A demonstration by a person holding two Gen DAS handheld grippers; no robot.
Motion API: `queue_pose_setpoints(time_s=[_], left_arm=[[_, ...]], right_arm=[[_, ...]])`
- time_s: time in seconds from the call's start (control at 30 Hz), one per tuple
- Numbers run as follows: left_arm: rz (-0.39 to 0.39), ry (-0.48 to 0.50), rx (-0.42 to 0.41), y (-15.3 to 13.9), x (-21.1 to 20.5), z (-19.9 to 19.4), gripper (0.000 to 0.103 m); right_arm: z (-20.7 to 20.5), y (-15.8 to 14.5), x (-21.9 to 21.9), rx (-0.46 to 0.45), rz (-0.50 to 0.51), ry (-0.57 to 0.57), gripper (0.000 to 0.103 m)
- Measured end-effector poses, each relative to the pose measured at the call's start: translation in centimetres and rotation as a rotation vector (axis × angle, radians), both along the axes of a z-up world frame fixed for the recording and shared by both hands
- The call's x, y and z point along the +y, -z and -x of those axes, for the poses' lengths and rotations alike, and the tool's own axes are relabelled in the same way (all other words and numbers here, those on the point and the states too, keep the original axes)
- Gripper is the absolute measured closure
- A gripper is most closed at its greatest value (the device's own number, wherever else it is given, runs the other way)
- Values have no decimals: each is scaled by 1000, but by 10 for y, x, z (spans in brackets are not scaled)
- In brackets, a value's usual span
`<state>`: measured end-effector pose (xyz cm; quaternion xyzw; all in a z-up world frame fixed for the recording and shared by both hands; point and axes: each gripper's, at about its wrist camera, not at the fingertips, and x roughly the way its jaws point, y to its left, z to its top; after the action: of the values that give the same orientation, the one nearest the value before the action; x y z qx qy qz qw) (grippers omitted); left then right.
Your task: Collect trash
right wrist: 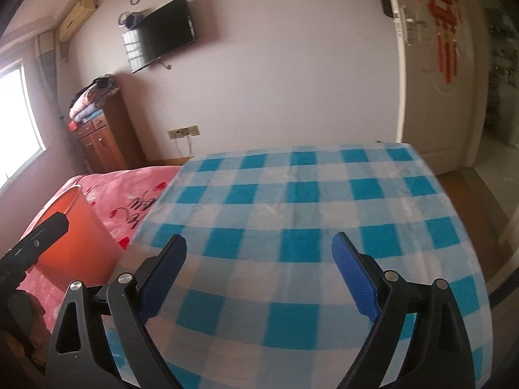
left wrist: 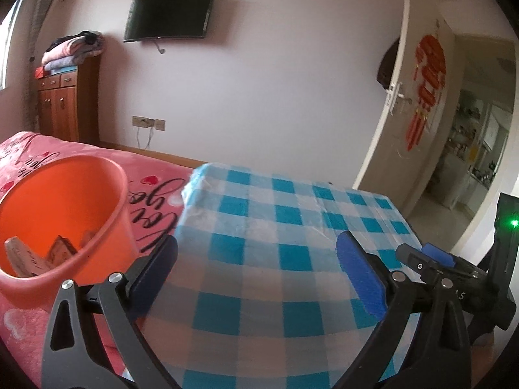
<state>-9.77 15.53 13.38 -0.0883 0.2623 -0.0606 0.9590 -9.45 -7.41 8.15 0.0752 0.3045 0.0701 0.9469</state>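
Note:
An orange plastic bin stands on the pink bedspread, left of the table, and holds several small boxes and scraps. It also shows in the right wrist view. My left gripper is open and empty over the blue-and-white checked tablecloth, just right of the bin. My right gripper is open and empty over the same cloth. The right gripper also shows at the right edge of the left wrist view. No loose trash shows on the cloth.
A pink bedspread with black lettering lies left of the table. A wooden cabinet with folded blankets stands by the far wall under a wall TV. An open white door is at the right.

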Motion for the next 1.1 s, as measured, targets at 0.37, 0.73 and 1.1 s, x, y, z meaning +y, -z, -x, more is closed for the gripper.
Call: queue_pose_setpoints(time_s=[0.37, 0.73, 1.1], left_arm=[[-65, 81, 55, 24, -65, -14, 4], [-134, 104, 114, 56, -119, -32, 4], [-178, 122, 137, 73, -148, -39, 4]], right_arm=[[11, 22, -57, 9, 12, 114, 13], [17, 43, -93, 0, 78, 204, 13], [17, 54, -106, -15, 90, 214, 13]])
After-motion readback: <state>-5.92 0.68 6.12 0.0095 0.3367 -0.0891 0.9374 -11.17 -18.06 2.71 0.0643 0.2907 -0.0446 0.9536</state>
